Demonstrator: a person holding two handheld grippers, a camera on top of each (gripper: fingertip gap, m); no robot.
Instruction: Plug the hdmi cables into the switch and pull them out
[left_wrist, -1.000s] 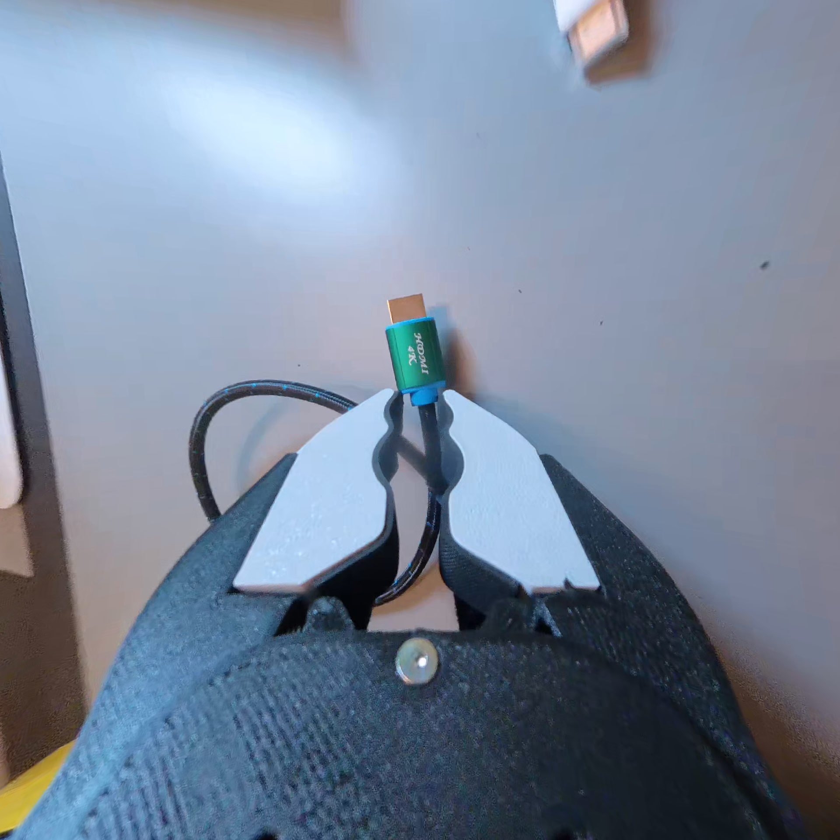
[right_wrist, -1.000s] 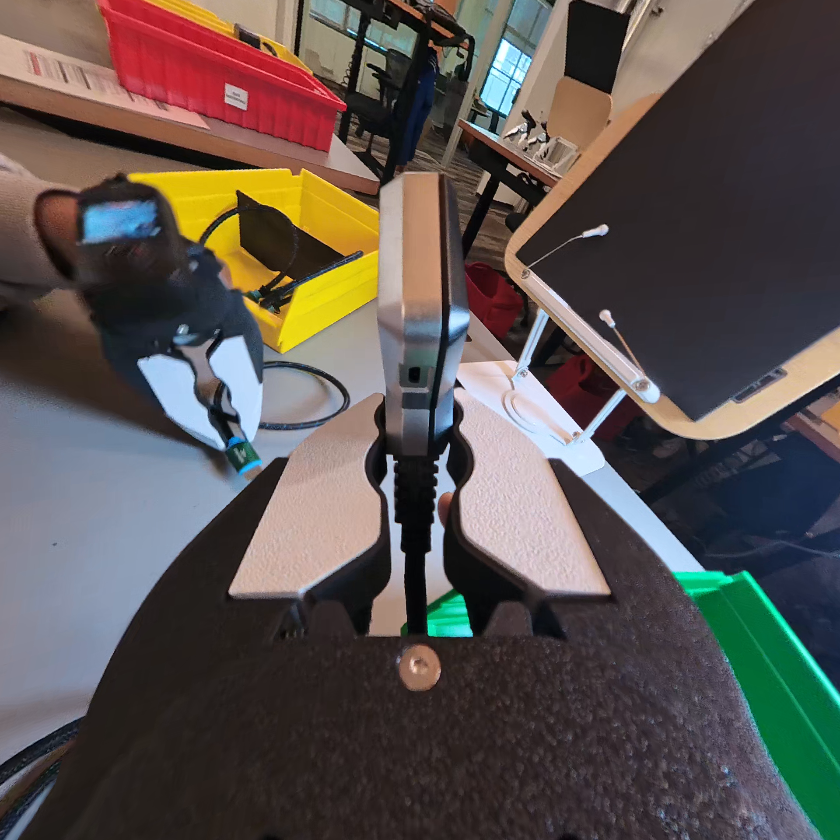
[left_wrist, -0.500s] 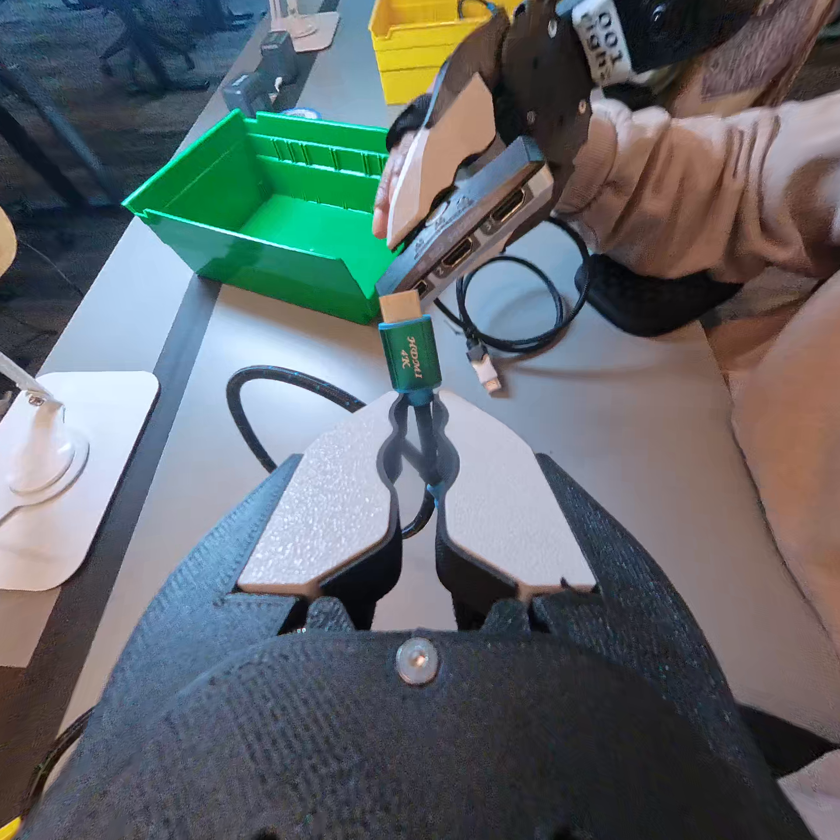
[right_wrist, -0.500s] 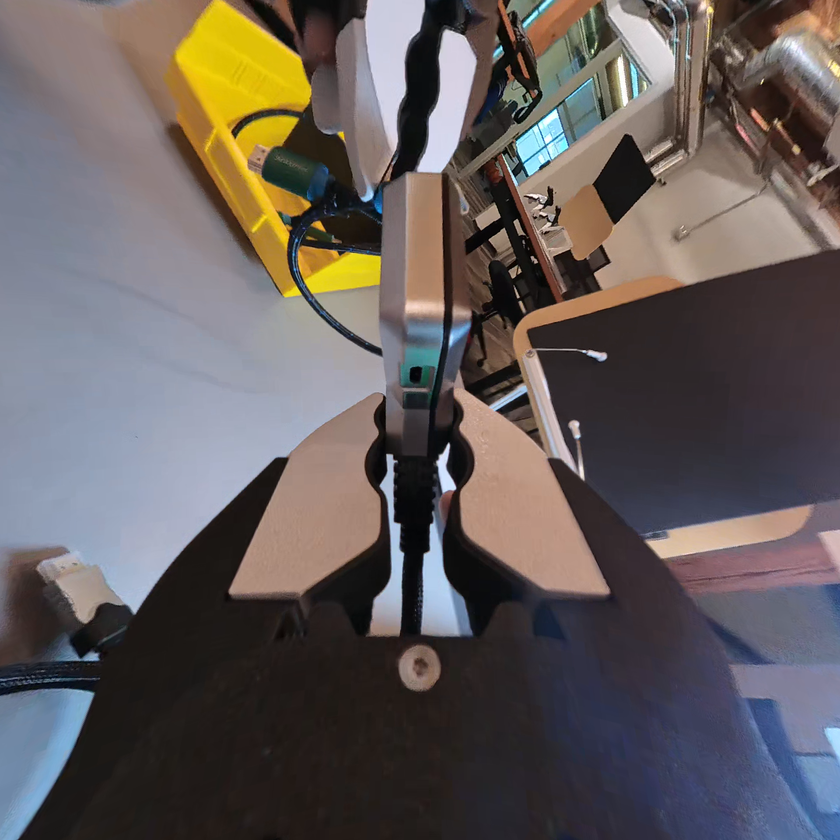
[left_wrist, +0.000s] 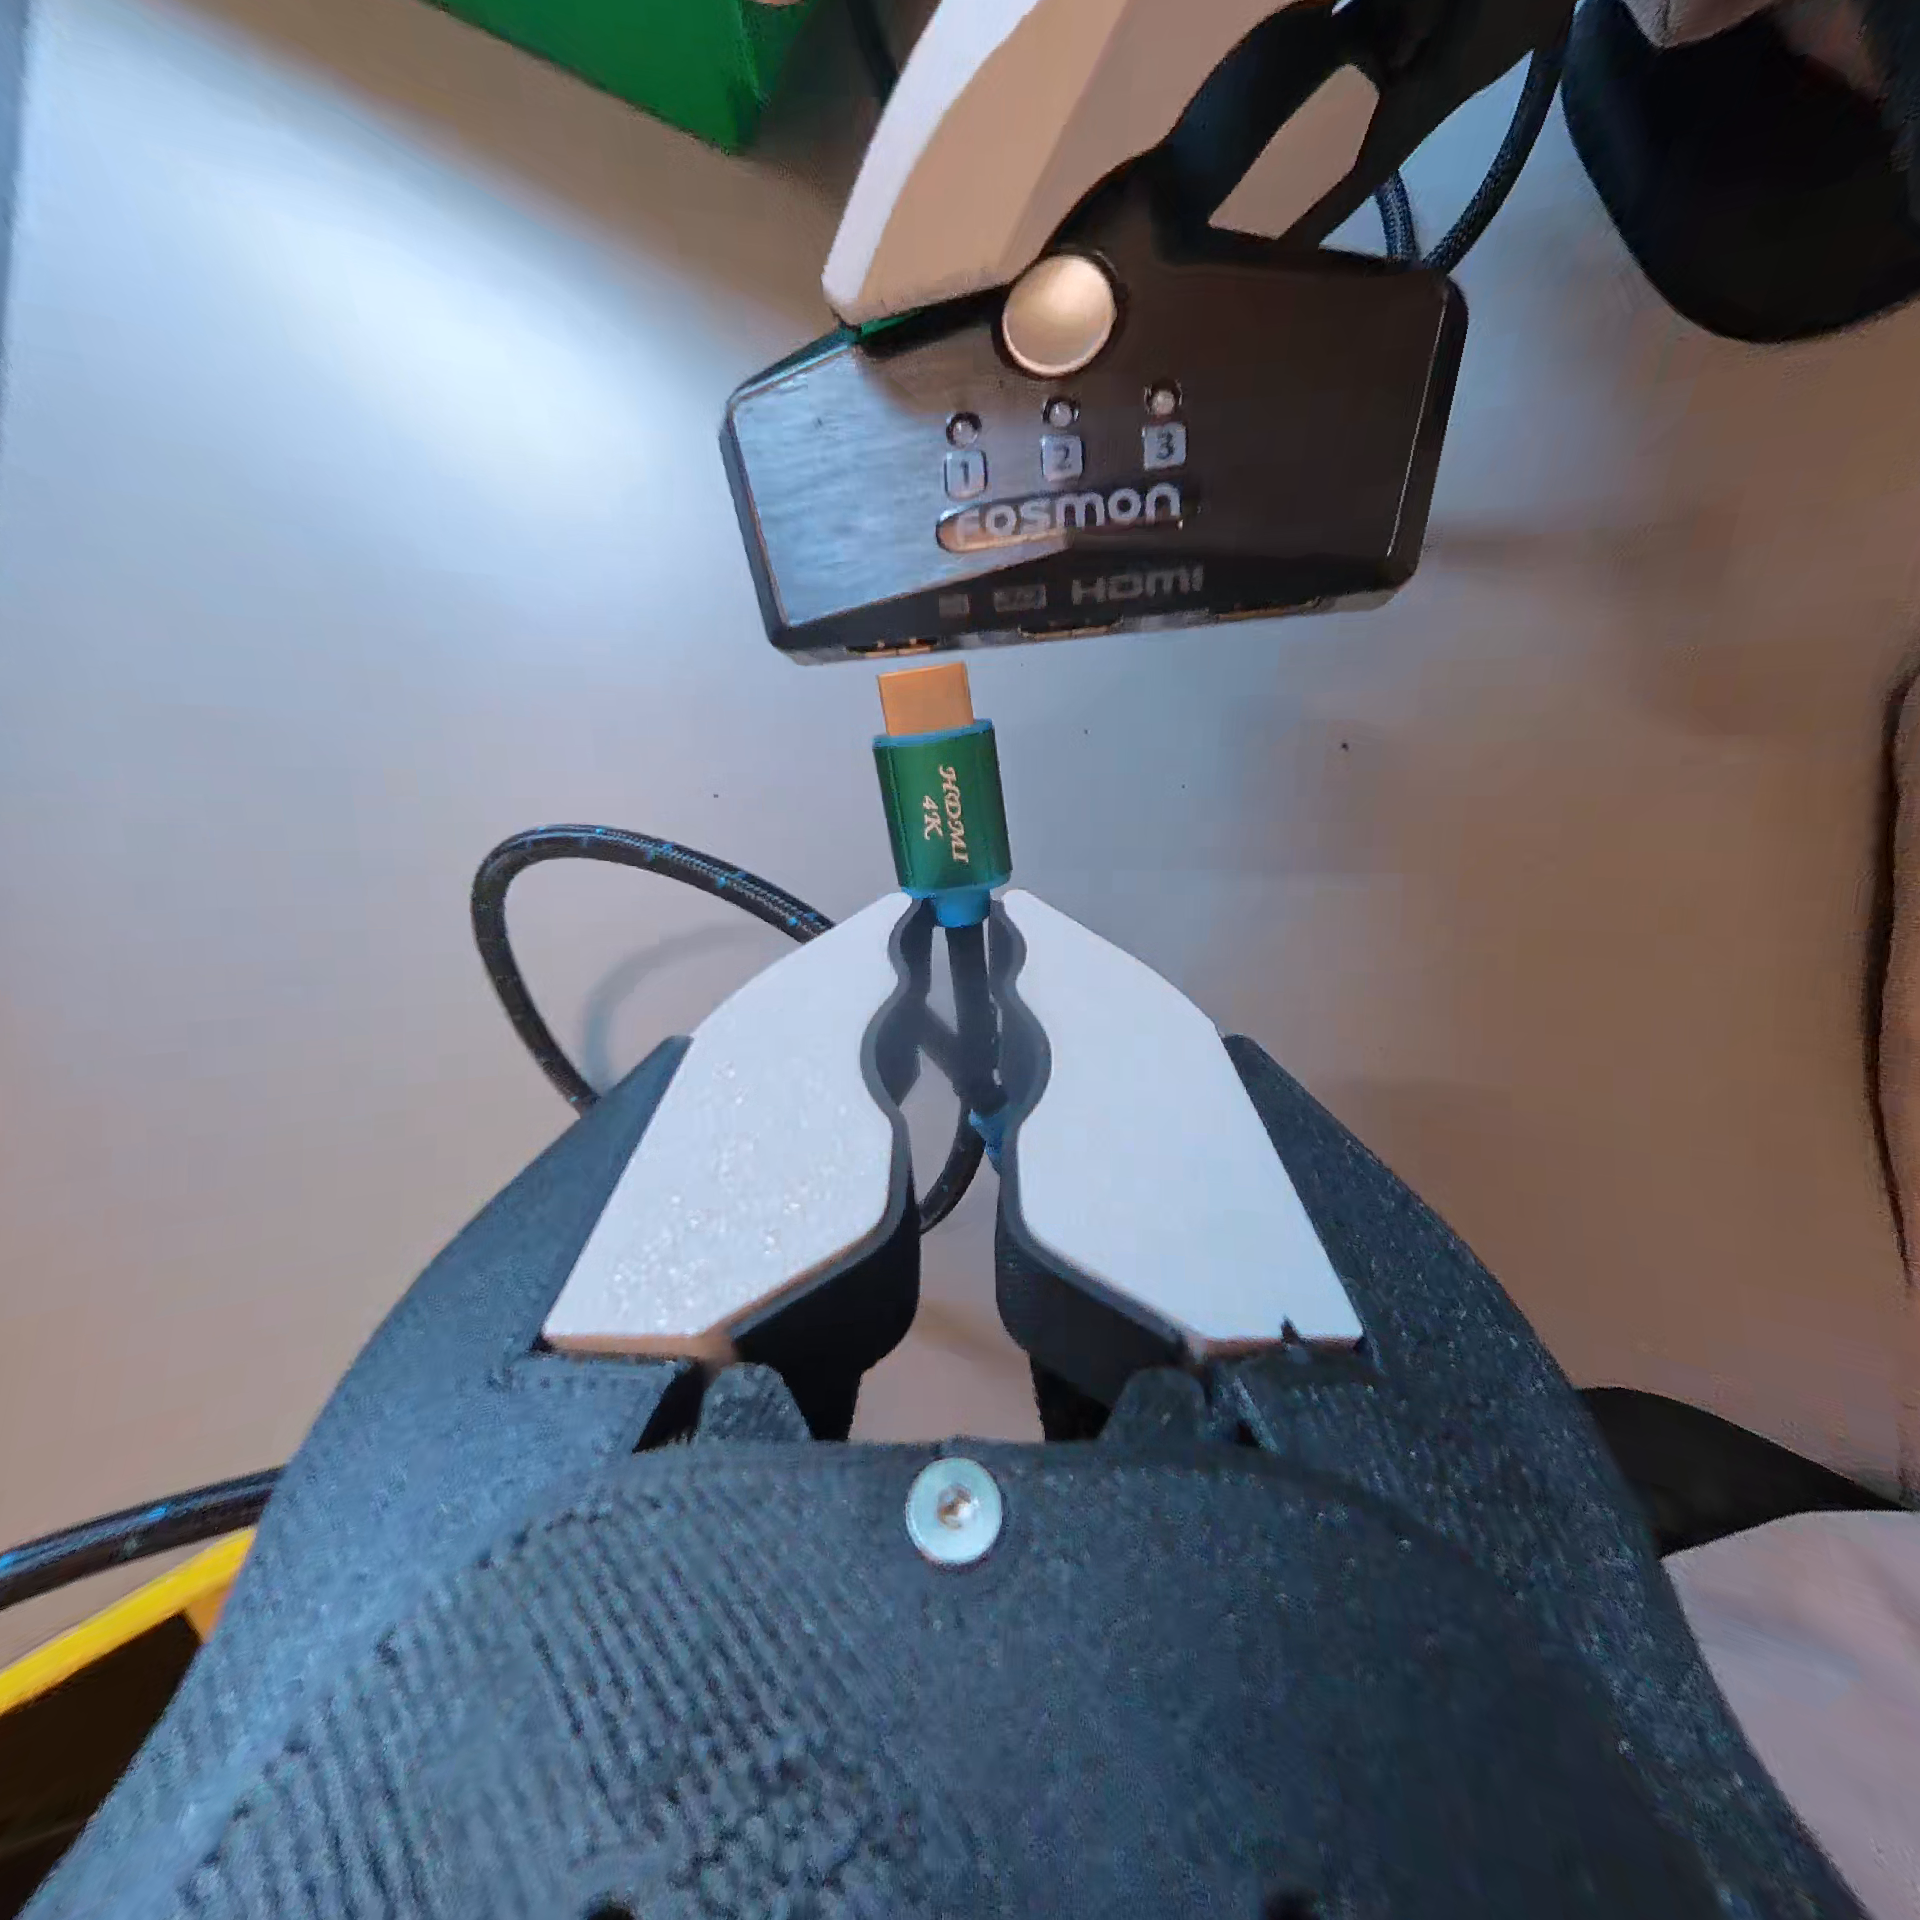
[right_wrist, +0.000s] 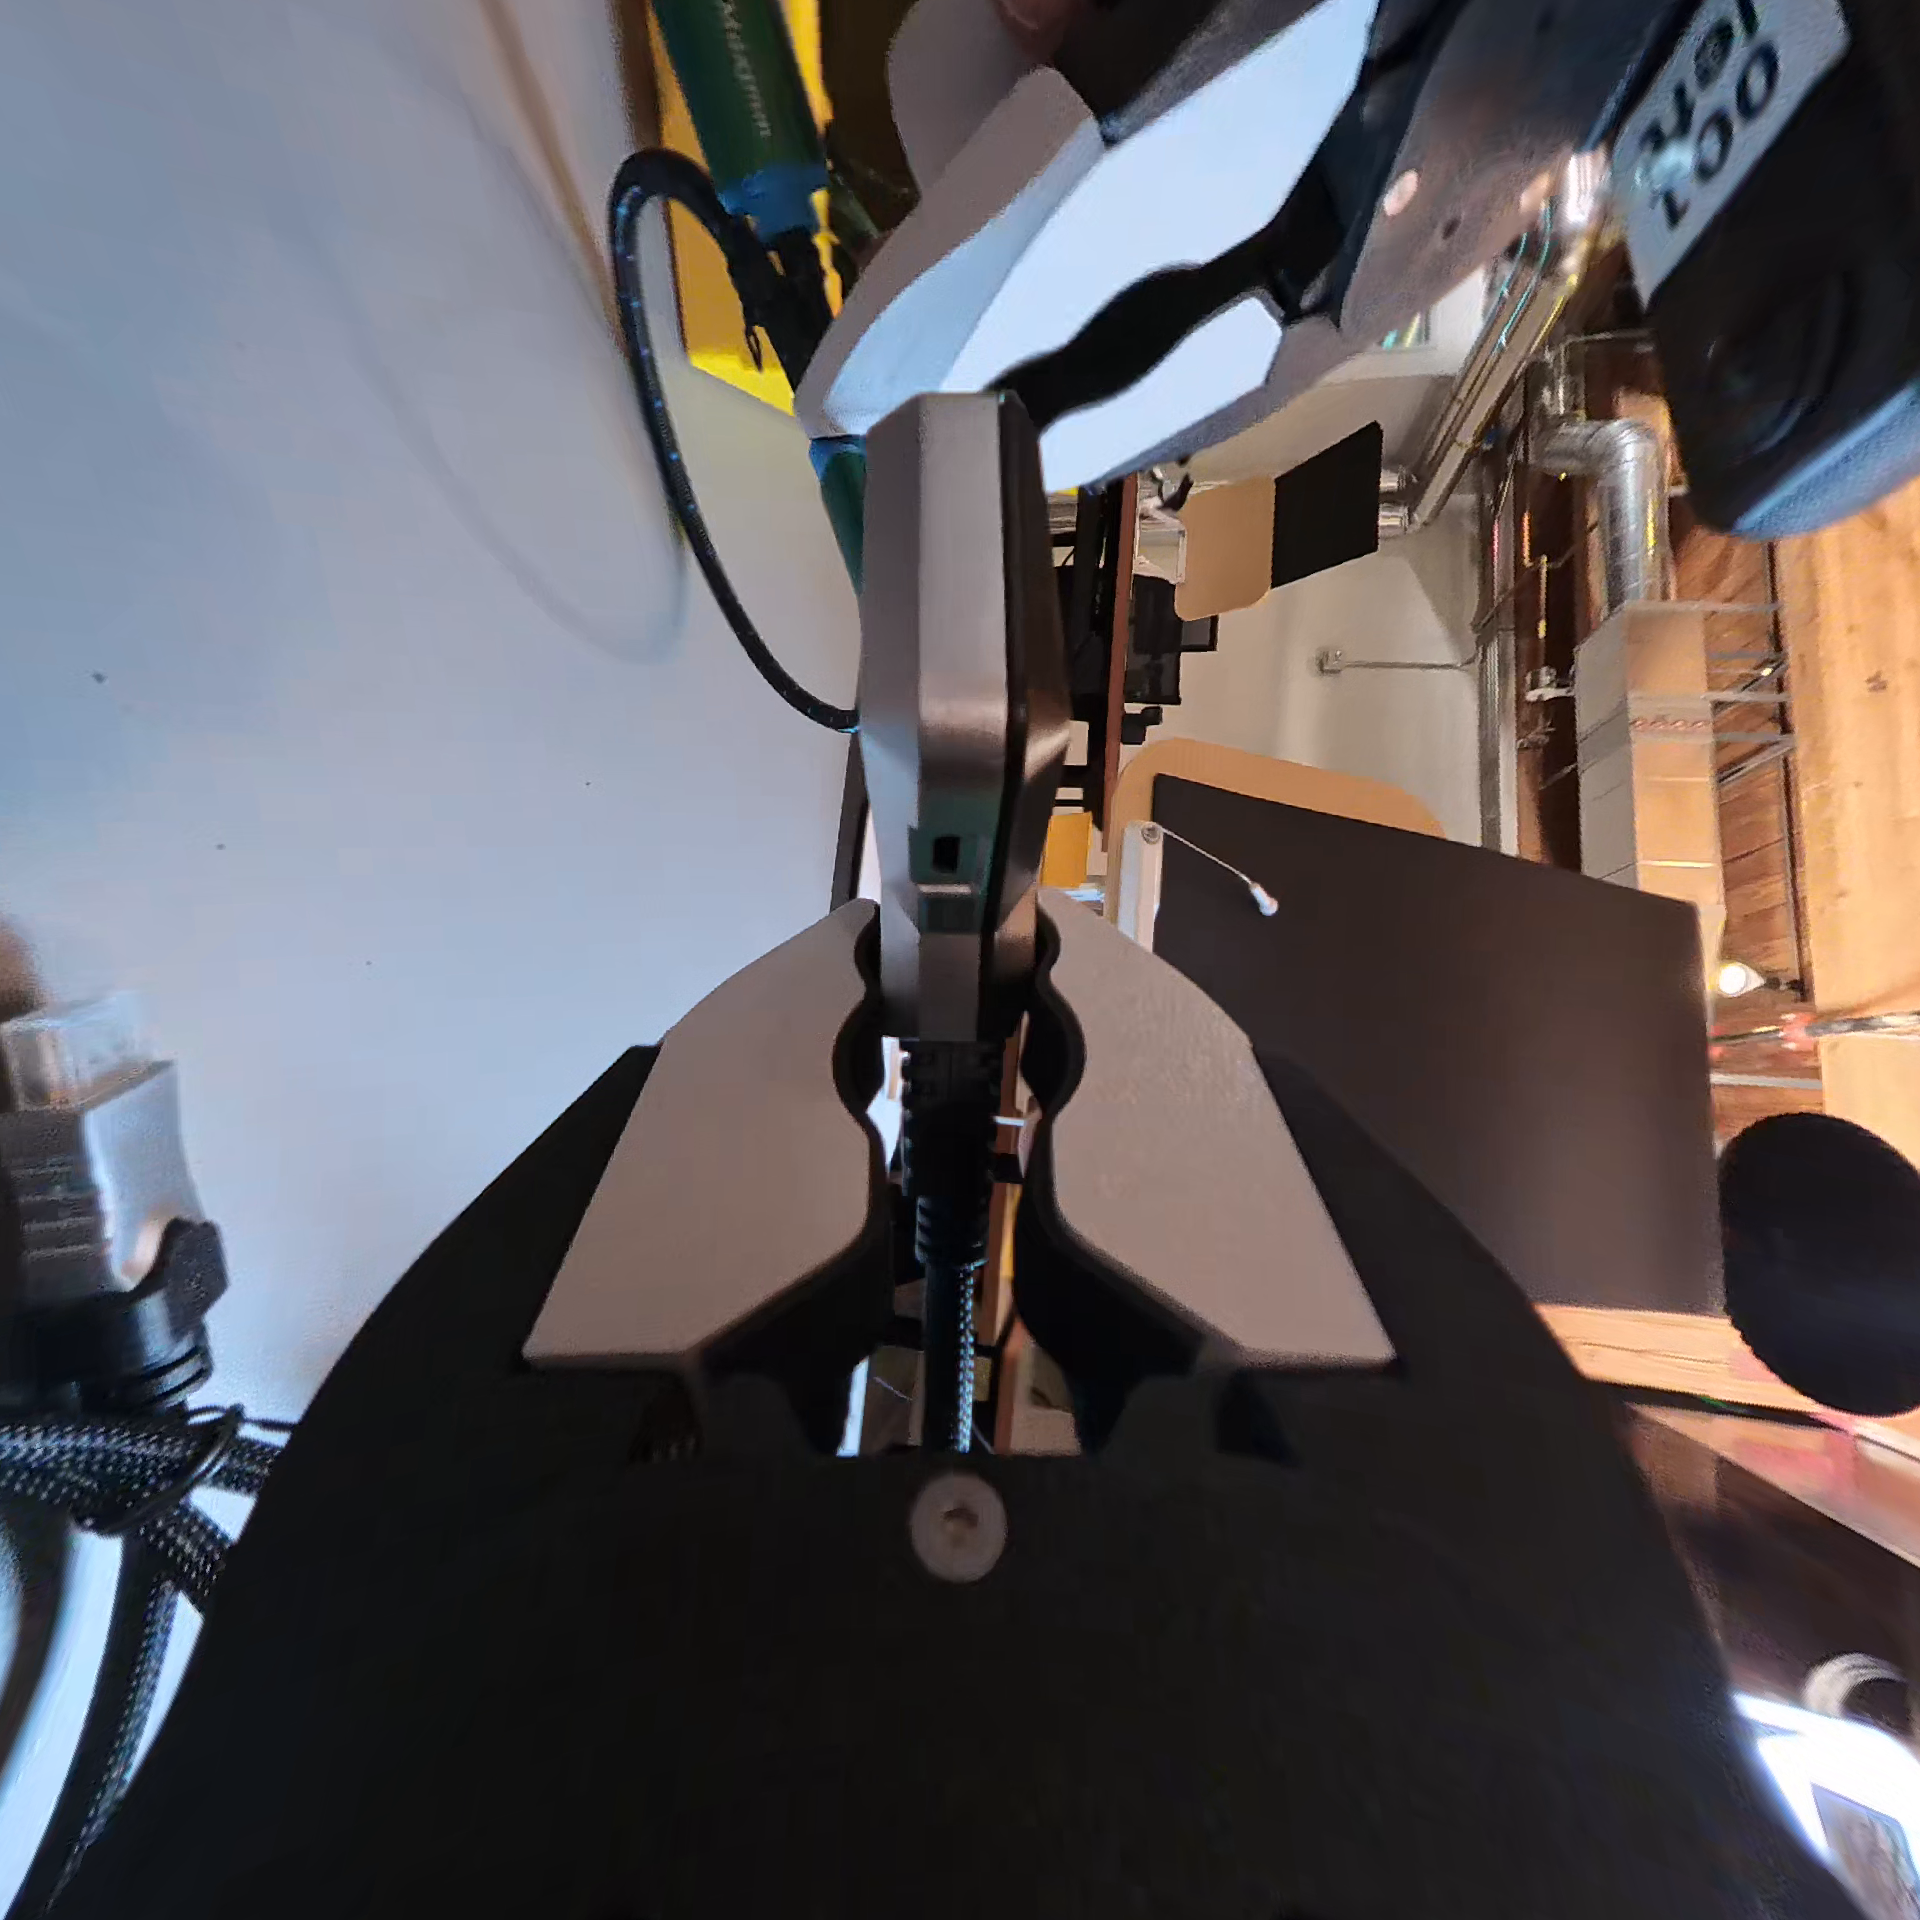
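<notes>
Left gripper (left_wrist: 951, 914) is pinching cable (left_wrist: 971, 1039) behind green plug (left_wrist: 940, 816) | plug hovering at 6 o'clock below switch (left_wrist: 1081, 488) | right gripper (right_wrist: 956, 935) is clamping switch | cable limp, plug rigid: gripping close behind plug likely best.

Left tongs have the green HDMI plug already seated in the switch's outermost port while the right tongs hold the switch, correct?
Not seated. In the left wrist view the green HDMI plug, gripped by the left tongs just behind it, has its gold tip short of the switch, lined up with that port. The right tongs do hold the switch.
</notes>
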